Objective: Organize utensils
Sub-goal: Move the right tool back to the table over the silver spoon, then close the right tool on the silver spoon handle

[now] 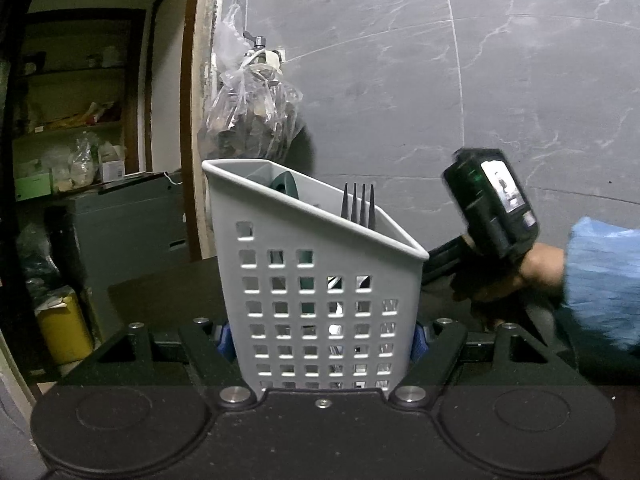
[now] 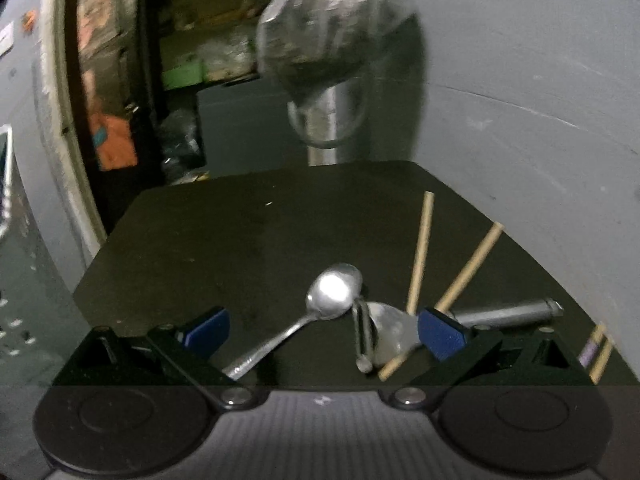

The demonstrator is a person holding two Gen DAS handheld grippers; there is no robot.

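Left jaws: I have my left gripper (image 1: 320, 336) clamped on the white perforated caddy (image 1: 320, 304), blue pads pressing its lower side walls.
Right jaws: my right gripper (image 2: 322, 332) stands wide open and empty, low over the dark table (image 2: 248, 232).
Between the right fingers: a steel spoon (image 2: 320, 304) lying bowl-up, handle running toward my left finger.
Spoon handling: I judge it light, stiff and slick; I'd pinch the thin handle, not the bowl.
Nearby clutter: a second metal utensil (image 2: 384, 330), two wooden chopsticks (image 2: 420, 252) crossing it, and a grey cylindrical handle (image 2: 516, 312) beyond.
Caddy contents: a dark fork (image 1: 359, 206), tines up, and something teal (image 1: 286, 186).
Caddy handling: light, slightly flexible plastic; I'd avoid squeezing harder.
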